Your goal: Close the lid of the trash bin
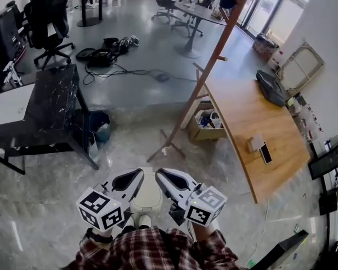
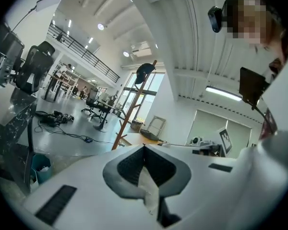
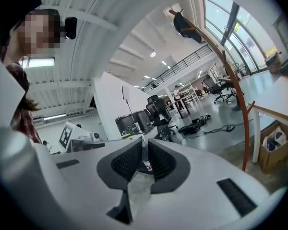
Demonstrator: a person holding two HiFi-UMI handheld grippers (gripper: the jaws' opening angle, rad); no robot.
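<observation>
Right now we hold the left gripper [image 1: 136,176] pressed together and empty, and the right gripper [image 1: 163,175] empty too, with only a thin slit. Between them, below us on the floor, stands the white trash bin [image 1: 147,200].

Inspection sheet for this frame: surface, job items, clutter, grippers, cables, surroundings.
Surface: glossy grey marbled floor.
Job's things: white trash bin on the floor between the two grippers; lid state unclear from above.
Clutter: filled cardboard box beside the wooden table; teal bucket under the black table.
Grippers: left gripper shut, empty; right gripper shut, empty.
Cables: black cables loose on the floor, far from the bin.
Surroundings: leaning wooden coat stand; office chairs.
</observation>
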